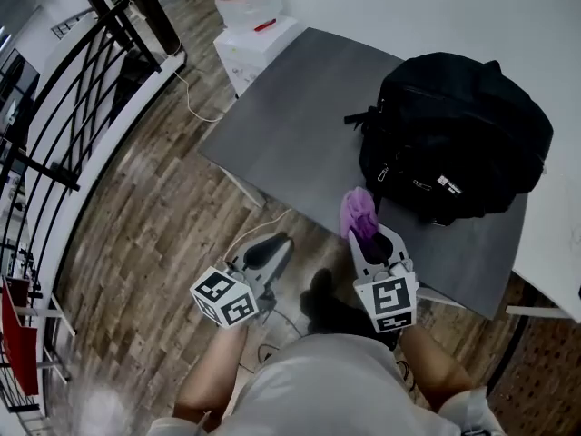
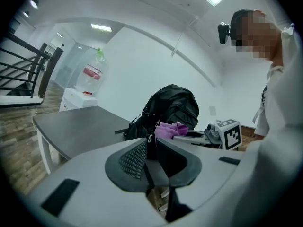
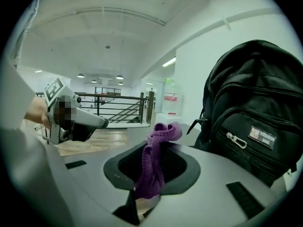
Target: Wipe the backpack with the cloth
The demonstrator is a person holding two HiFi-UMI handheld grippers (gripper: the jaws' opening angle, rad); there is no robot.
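Observation:
A black backpack [image 1: 454,134] lies on the right part of a dark grey table [image 1: 300,116]. In the right gripper view the backpack [image 3: 255,122] fills the right side, close by. My right gripper [image 1: 368,234] is shut on a purple cloth [image 1: 357,210], held at the table's near edge just left of the backpack's front pocket. The cloth [image 3: 154,162] stands up between the jaws. My left gripper [image 1: 263,254] hangs over the wooden floor, off the table, its jaws closed with nothing between them. From the left gripper view I see the backpack [image 2: 170,108] and cloth [image 2: 170,129] ahead.
A water dispenser [image 1: 247,12] stands beyond the table's far left corner. A black stair railing [image 1: 64,134] runs along the left. A cable [image 1: 195,107] trails on the wooden floor. A white surface [image 1: 554,243] lies to the right of the table.

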